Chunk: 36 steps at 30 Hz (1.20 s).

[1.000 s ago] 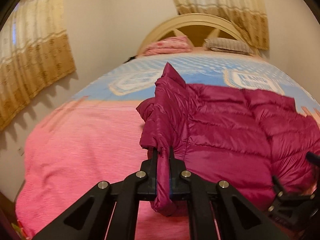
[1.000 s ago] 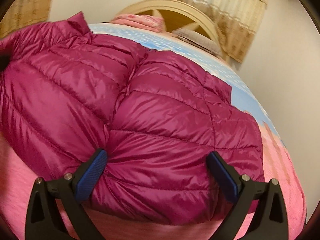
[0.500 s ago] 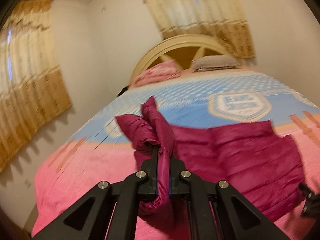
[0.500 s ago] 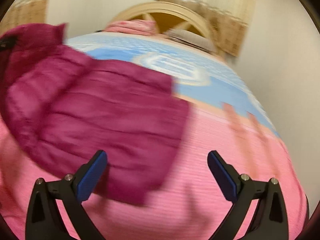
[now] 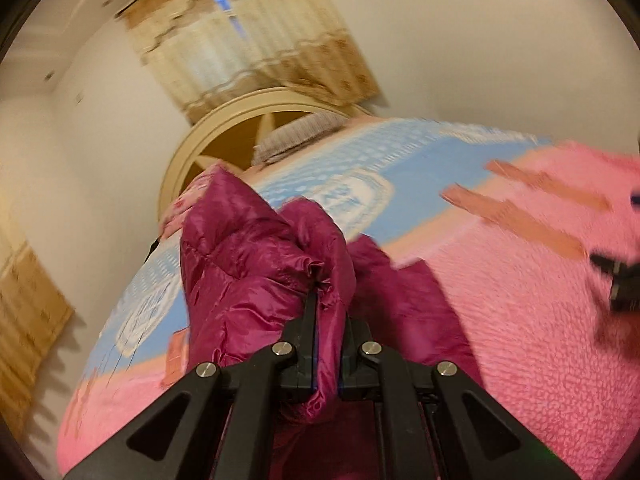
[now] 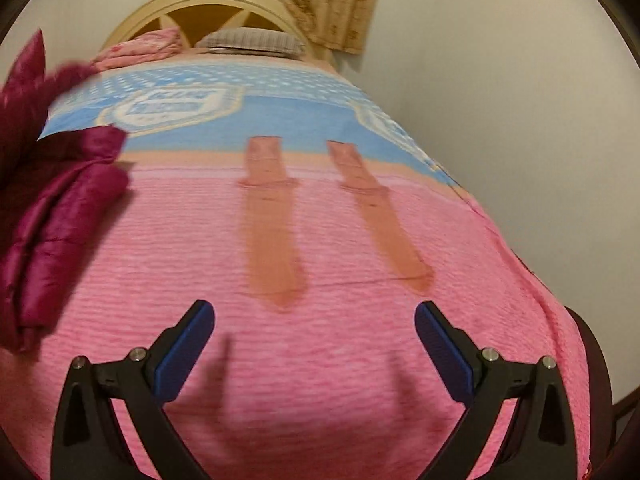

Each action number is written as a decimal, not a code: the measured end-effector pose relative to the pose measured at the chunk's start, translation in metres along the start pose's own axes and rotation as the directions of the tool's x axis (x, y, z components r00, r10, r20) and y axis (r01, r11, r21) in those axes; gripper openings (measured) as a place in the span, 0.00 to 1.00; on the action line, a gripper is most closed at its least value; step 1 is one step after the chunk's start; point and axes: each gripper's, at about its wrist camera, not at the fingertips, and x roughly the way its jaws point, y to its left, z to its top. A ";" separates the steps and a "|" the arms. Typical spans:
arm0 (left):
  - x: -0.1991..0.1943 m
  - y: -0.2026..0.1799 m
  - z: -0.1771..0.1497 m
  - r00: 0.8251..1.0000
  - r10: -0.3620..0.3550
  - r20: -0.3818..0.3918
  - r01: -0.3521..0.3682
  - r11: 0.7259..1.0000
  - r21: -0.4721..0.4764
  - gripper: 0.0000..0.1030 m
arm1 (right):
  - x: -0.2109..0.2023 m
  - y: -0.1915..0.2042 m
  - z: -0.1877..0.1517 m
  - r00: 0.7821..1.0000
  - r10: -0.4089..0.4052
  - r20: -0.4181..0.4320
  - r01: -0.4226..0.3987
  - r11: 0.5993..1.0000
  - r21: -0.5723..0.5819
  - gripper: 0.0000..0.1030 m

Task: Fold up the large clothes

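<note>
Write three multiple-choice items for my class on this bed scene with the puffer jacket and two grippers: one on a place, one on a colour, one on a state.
1. In the right wrist view, where is the jacket?
A. left edge
B. centre
C. right edge

2. What colour are the right gripper pads?
A. red
B. blue
C. white

3. How is the left gripper?
A. open over the blanket
B. shut on jacket fabric
C. shut on a pillow

Answers: 1 A, the magenta jacket lies bunched at the left. 2 B, both pads show blue. 3 B, fabric is pinched between its fingers.
</note>
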 end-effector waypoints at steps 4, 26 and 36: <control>0.017 -0.044 -0.011 1.000 0.013 -0.028 -0.010 0.993 0.122 0.05 | 0.008 -0.024 -0.004 1.000 -0.027 -0.015 0.028 0.999 0.043 0.99; -0.080 -0.028 -0.002 0.990 0.004 0.141 -0.011 0.999 0.050 0.75 | 0.021 -0.050 -0.028 0.999 0.008 -0.034 -0.004 0.993 0.119 0.99; 0.008 0.142 -0.019 0.957 0.252 -0.145 -0.290 0.870 -0.399 0.81 | -0.013 -0.010 0.020 0.971 0.233 0.054 -0.239 0.957 0.167 0.76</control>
